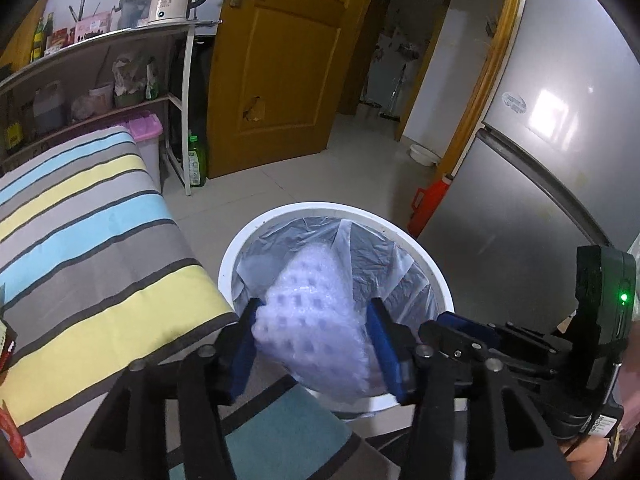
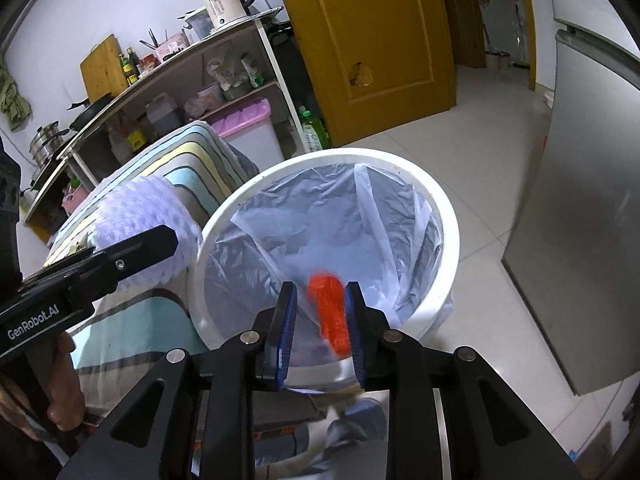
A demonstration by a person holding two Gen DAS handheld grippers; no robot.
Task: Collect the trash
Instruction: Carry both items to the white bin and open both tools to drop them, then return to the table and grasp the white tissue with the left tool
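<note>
A: Over on the left, the striped tablecloth (image 1: 92, 240) hung just beside the bin, and the left gripper (image 1: 312, 344) had its jaws spread wide around a fat wad of bubble wrap (image 1: 312, 320), pads pressed into both sides of it.

B: And where did that wad sit?

A: In the left wrist view it hovered over the near rim of the white trash bin (image 1: 280, 216), above the clear bin liner (image 1: 360, 248). In the right wrist view the same bubble wrap (image 2: 144, 216) looked left of the rim, over the tablecloth edge. So I judged it only partly over the opening.

B: Risk there?

A: If it had been let go too soon, that springy bundle could have caught the rim and tumbled onto the cloth or floor. It was bulky too; it might have snagged the loose liner and dragged it down.

B: Moving right?

A: The right gripper (image 2: 320, 320) had its jaws narrowly parted around a small orange wrapper (image 2: 330, 312). It was blurred, and I could not tell whether the pads (image 2: 288, 320) truly pinched it or it was already slipping free.

B: Over the bin, though?

A: Over the near part of the trash bin (image 2: 436, 200), yes. Light as it looked, it might have drifted onto the near rim or stuck to a pad. And both tools crowded one opening, so a knock seemed possible.
</note>
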